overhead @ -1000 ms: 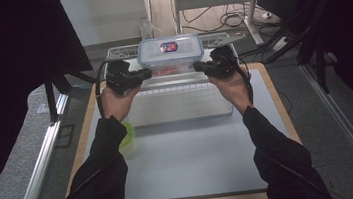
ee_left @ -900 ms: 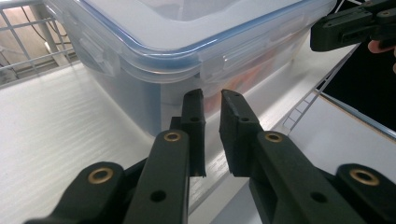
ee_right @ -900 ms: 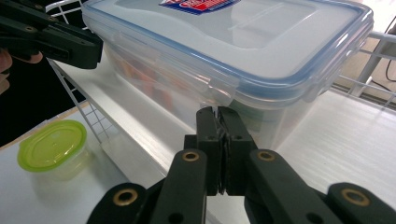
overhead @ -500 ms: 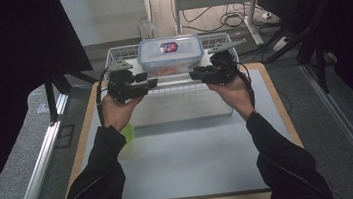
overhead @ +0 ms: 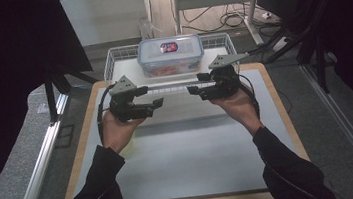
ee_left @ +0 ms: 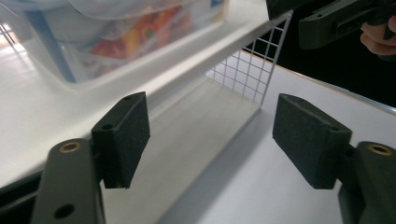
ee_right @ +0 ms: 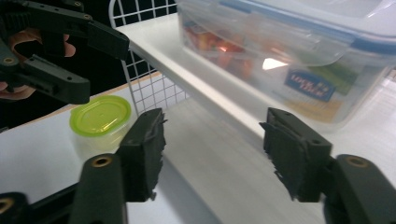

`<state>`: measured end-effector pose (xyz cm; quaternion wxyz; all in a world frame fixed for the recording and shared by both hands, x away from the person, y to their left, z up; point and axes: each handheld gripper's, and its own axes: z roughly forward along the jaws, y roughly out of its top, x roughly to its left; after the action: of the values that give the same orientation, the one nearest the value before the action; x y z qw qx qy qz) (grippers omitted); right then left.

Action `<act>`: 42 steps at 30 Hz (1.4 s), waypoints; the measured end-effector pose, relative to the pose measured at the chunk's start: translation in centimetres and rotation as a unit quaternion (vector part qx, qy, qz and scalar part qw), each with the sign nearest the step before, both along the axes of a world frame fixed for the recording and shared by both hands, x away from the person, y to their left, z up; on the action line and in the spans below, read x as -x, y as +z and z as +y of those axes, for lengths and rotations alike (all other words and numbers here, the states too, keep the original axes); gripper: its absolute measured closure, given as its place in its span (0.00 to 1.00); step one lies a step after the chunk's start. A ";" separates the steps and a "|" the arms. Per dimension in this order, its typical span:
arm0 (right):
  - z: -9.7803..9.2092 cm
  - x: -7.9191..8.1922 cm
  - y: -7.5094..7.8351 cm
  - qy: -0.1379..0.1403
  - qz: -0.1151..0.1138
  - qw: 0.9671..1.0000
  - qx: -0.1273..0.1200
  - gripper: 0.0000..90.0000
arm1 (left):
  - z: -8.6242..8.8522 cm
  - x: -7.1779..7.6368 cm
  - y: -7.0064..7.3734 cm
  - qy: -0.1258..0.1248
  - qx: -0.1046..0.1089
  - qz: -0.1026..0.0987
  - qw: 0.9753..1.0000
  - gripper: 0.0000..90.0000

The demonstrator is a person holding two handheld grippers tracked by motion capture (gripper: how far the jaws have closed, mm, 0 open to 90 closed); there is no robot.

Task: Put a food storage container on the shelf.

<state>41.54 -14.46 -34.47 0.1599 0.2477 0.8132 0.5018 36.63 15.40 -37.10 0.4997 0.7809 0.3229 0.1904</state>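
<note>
Container (overhead: 170,55), lidded clear plastic, sits in the wire basket (overhead: 110,66) at far centre; we judge it rigid, slippery, best clasped by its sides. Left claw (overhead: 151,106) and right claw (overhead: 197,91) gape empty.

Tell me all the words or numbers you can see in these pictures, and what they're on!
Blue label on the side of the clear plastic box: white letters, maybe a brand name, too blurred to read for sure.
Red and dark sticker on the box's lid: too small to read.
Colourful packets inside the box: print too blurred to read.
Green lid: no words on it.
</note>
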 end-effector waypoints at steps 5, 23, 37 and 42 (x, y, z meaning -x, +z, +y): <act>-0.3 1.6 -0.7 0.006 -0.004 1.000 0.002 0.31 | -0.4 1.9 -1.0 -0.008 -0.004 0.000 1.000 0.23; -2.1 5.6 -4.2 0.007 -0.007 1.000 0.015 0.07 | -0.4 6.3 -4.5 -0.016 -0.025 0.009 1.000 0.13; -3.8 7.8 -7.4 0.011 -0.002 1.000 0.024 0.01 | -0.6 8.4 -8.3 -0.014 -0.029 0.026 0.999 0.07; -4.3 8.2 -8.4 0.005 0.008 1.000 0.025 0.01 | -0.5 9.0 -9.1 -0.010 -0.032 0.025 0.999 0.04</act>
<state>33.33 -18.78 -42.88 0.1575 0.2438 0.8277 0.4803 27.63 14.89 -46.20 0.4678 0.8044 0.3209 0.1765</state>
